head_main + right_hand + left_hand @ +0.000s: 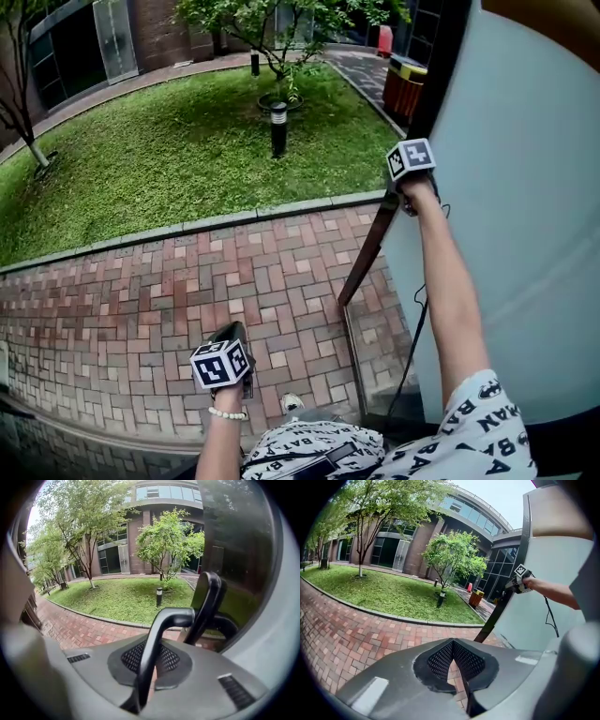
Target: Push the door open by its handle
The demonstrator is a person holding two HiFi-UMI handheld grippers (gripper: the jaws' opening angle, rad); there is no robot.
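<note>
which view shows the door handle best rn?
Right gripper view: the black handle stands close up, clamped between the jaws of the right gripper. Head view and left gripper view show only that gripper at the edge of the door; the handle itself isn't visible.

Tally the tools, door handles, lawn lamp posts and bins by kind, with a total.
Tools: 2 (left tool, right tool)
Door handle: 1
Lawn lamp posts: 2
Bin: 1
Total: 6

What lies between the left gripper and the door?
In the head view, bare brick paving lies between the left gripper and the door.
</note>
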